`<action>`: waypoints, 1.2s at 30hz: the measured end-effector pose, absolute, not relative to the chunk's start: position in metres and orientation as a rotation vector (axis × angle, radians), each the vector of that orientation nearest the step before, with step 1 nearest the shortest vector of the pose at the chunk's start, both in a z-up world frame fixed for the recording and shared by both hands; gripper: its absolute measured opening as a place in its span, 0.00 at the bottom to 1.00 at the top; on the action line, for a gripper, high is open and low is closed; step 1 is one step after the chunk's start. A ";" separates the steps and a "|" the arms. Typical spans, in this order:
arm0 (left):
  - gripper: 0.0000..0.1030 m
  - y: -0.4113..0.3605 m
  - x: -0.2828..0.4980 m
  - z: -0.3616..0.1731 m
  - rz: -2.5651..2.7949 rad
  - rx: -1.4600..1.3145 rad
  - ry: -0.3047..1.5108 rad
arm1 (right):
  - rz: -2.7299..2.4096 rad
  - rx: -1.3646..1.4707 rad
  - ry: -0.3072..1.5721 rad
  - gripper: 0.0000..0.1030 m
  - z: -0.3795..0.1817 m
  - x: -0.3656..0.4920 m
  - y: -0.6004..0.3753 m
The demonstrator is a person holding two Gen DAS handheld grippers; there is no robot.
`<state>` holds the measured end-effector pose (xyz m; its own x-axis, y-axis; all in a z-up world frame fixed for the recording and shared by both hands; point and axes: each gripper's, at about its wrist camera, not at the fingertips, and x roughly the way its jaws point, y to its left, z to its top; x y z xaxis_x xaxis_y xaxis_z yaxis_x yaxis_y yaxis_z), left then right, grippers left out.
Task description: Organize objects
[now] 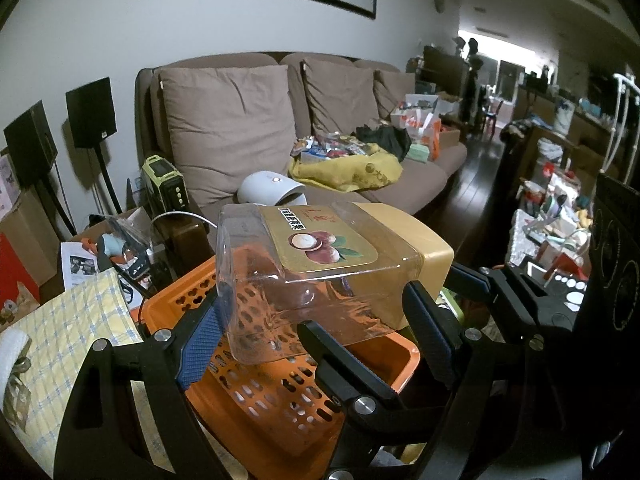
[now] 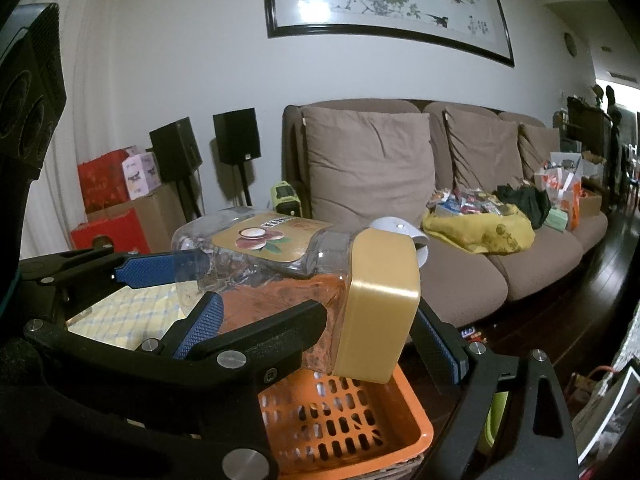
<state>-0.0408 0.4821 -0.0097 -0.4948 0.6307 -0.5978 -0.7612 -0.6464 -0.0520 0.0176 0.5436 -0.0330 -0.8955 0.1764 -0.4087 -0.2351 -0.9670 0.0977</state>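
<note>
clear squarish jar (image 1: 316,276), tan lid (image 2: 376,308), over perforated orange basket (image 1: 288,412).

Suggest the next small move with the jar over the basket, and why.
Probably lower it straight down. The clear jar lies on its side with its tan lid on, gripped at the body by the left gripper and at the lid end by the right gripper, above the orange basket, which looks empty.

Both wrist views look closely past a jar (image 1: 320,276) toward the sofa (image 2: 400,184).
</note>
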 end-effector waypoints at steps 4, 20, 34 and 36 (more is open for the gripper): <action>0.82 0.482 -0.041 -0.010 2.164 -0.750 0.274 | 2.859 -0.604 0.214 0.91 -0.034 0.017 0.543; 0.82 0.484 -0.040 -0.017 2.164 -0.773 0.261 | 2.860 -0.647 0.206 0.91 -0.039 0.015 0.545; 0.82 0.478 -0.045 -0.028 2.156 -0.826 0.222 | 2.861 -0.705 0.190 0.91 -0.045 0.011 0.545; 0.82 0.477 -0.047 -0.029 2.153 -0.837 0.214 | 2.858 -0.719 0.184 0.91 -0.046 0.009 0.544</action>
